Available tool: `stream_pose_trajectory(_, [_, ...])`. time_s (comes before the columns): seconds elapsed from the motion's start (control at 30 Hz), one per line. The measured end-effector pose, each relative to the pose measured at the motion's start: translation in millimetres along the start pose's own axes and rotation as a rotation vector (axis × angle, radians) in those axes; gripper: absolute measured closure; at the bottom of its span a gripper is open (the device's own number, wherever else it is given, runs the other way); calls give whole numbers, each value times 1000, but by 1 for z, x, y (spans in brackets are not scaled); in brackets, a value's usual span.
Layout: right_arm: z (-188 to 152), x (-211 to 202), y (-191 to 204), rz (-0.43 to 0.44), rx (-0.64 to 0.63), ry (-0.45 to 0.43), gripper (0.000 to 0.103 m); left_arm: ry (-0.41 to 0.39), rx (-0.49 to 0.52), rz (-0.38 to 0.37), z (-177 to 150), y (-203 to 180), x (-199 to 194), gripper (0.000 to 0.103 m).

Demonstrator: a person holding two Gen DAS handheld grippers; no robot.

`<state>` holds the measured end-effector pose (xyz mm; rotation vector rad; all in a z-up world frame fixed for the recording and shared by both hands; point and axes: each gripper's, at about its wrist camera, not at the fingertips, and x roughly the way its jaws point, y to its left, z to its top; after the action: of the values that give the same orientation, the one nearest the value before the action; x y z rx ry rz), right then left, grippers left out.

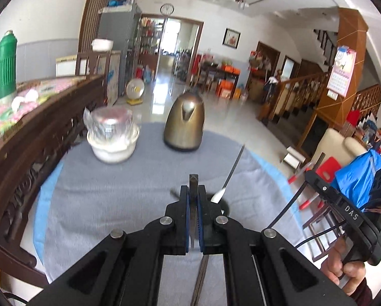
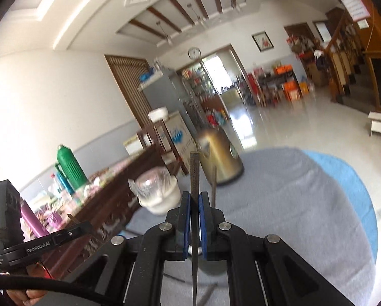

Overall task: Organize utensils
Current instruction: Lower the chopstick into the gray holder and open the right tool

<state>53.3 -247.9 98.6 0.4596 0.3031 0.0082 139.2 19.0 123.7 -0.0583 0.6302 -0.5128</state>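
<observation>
My left gripper [image 1: 194, 191] is shut on a pair of dark chopsticks [image 1: 193, 182], which stick up a little past the pads and hang down below them. Just behind it stands a dark utensil cup [image 1: 222, 205] holding a white-handled utensil [image 1: 231, 173] that leans to the upper right. My right gripper [image 2: 195, 196] is shut on a thin dark chopstick [image 2: 194, 173] that points upward, above the grey cloth. The left gripper's body [image 2: 37, 239] shows at the lower left of the right wrist view.
A gold kettle [image 1: 184, 125] and a white bowl with a plastic-wrapped lid [image 1: 112, 132] stand at the far side of the round grey-clothed table [image 1: 101, 191]. A dark carved wooden cabinet [image 1: 37, 127] with a green thermos [image 1: 4, 66] is at the left. Red stools [image 1: 325, 170] are at the right.
</observation>
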Motion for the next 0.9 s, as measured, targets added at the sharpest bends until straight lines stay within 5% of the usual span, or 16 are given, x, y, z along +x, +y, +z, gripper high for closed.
stream_pose_trajectory(0.43, [38, 11, 36, -68, -94, -172, 96, -94, 81, -4, 57, -31, -13, 97])
stream_pose_trajectory(0.9, [15, 52, 45, -160, -201, -199, 96, -127, 37, 56, 43, -29, 48, 97])
